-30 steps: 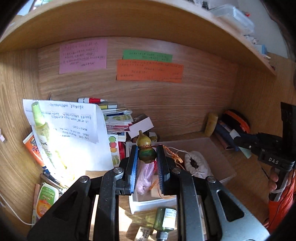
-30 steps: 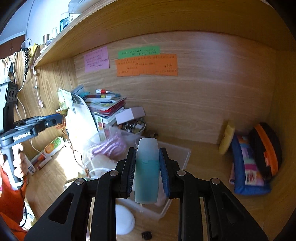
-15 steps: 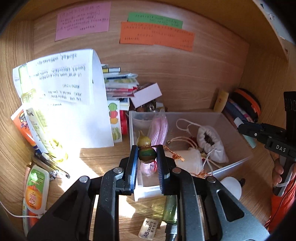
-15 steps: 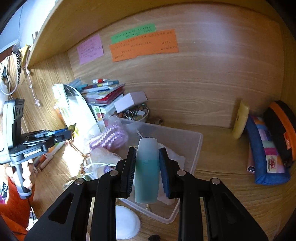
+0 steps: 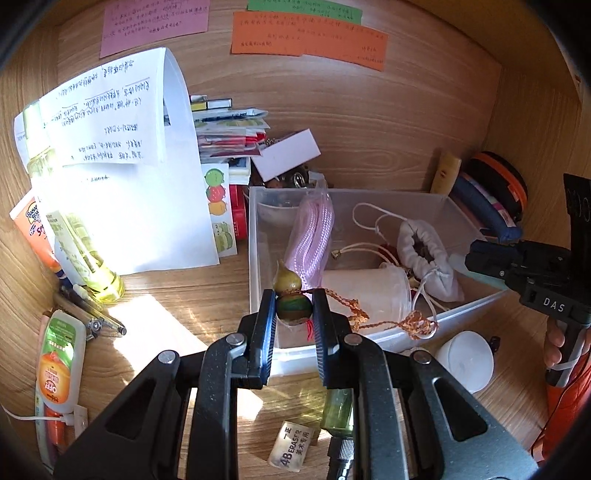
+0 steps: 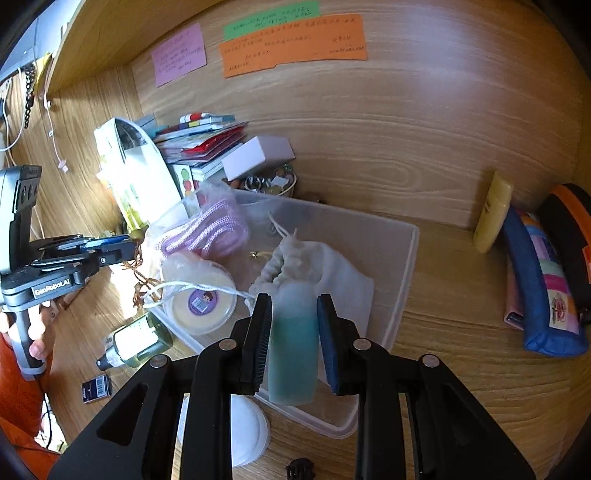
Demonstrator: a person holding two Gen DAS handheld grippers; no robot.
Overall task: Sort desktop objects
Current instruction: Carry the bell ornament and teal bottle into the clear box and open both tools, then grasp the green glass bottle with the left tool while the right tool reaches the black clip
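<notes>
The left gripper (image 5: 294,312) clamps one small green-brown gourd charm (image 5: 291,301) just above the near wall of the single clear plastic bin (image 5: 373,192). The right gripper (image 6: 294,323) pinches one frosted teal bottle (image 6: 293,350) over that bin's near edge, beside one white drawstring pouch (image 6: 314,264).

Three paper notes, pink (image 5: 155,24), green (image 5: 304,8) and orange (image 5: 308,38), were stuck to the wooden back wall (image 6: 406,129). A shelf board (image 6: 122,33) ran overhead. A white cable (image 6: 51,122) hung against the left side panel, and sunlight lay across the counter (image 5: 177,317).
</notes>
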